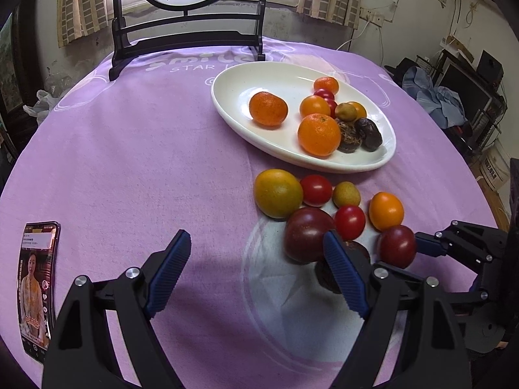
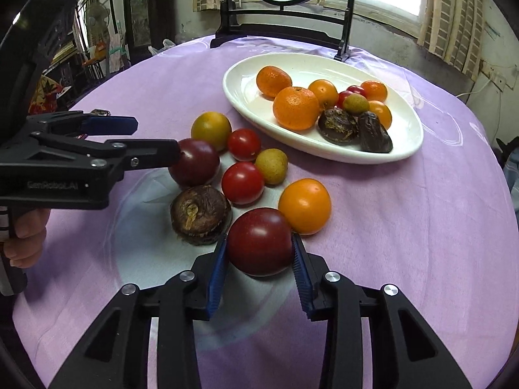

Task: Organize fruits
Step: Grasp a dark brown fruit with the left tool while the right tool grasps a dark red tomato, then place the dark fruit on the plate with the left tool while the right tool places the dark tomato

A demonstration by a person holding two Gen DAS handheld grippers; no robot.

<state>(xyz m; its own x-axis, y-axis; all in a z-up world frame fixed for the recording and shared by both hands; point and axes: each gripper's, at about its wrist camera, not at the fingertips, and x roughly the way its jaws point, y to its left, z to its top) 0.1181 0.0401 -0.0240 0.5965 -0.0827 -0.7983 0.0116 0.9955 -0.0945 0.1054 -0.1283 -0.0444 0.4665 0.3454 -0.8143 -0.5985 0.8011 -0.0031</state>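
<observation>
My right gripper (image 2: 259, 237) is shut on a dark red plum (image 2: 259, 243) that rests on the purple cloth, a blue pad pressed to each side. Around it lie a wrinkled brown fruit (image 2: 200, 215), an orange fruit (image 2: 305, 206), two red tomatoes (image 2: 242, 182), a small green fruit (image 2: 271, 166), a yellow-green citrus (image 2: 211, 130) and a second dark plum (image 2: 194, 166). My left gripper (image 1: 256, 240) is open; its right finger stands in front of the second plum (image 1: 306, 235). The white oval plate (image 1: 233, 97) behind holds several oranges, tomatoes and dark dried fruits.
A phone (image 1: 37, 285) with a lit screen lies on the cloth at the near left. A black wooden screen stand (image 1: 188, 42) occupies the table's far side. A person's hand (image 2: 27, 236) holds the left gripper's handle. Cluttered shelves surround the round table.
</observation>
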